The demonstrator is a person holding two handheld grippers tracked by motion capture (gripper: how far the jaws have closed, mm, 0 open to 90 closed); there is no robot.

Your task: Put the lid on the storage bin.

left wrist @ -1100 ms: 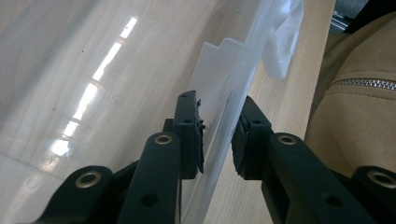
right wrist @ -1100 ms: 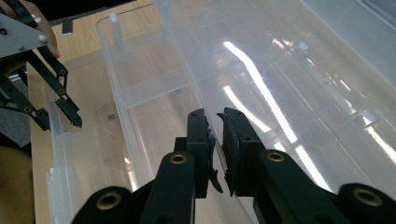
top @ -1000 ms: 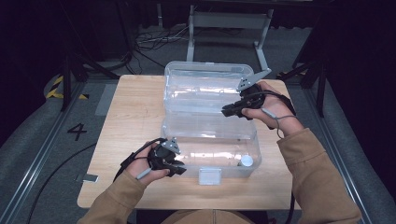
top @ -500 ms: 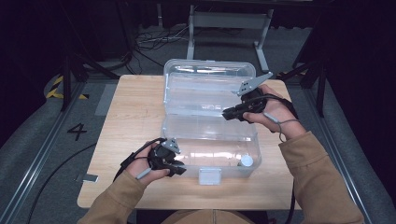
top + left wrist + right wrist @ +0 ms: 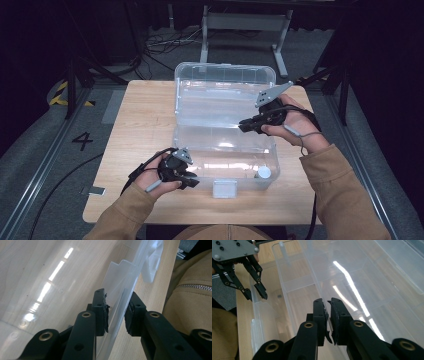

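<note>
A clear plastic box (image 5: 220, 145) stands open on the wooden table (image 5: 145, 120), its lid (image 5: 225, 95) laid back behind it. My left gripper (image 5: 192, 181) is at the box's near left corner. In the left gripper view its jaws (image 5: 117, 315) are shut on the rim of the front wall (image 5: 125, 287), one pad on each side. My right gripper (image 5: 245, 126) reaches in from the right. Its jaws (image 5: 328, 315) are almost together, pinching the thin clear edge (image 5: 312, 272) where box and lid meet. The left gripper (image 5: 257, 293) is also at the top left of the right gripper view.
A small white round piece (image 5: 263, 172) lies in the box's near right corner. A white latch (image 5: 224, 189) hangs on the front wall. A metal stand (image 5: 245, 22) and cables (image 5: 160, 42) sit on the floor beyond the table. Tan sleeves (image 5: 340, 190) come in from below.
My right gripper has edged slightly toward the near side along the box. The left gripper and the box have not moved.
</note>
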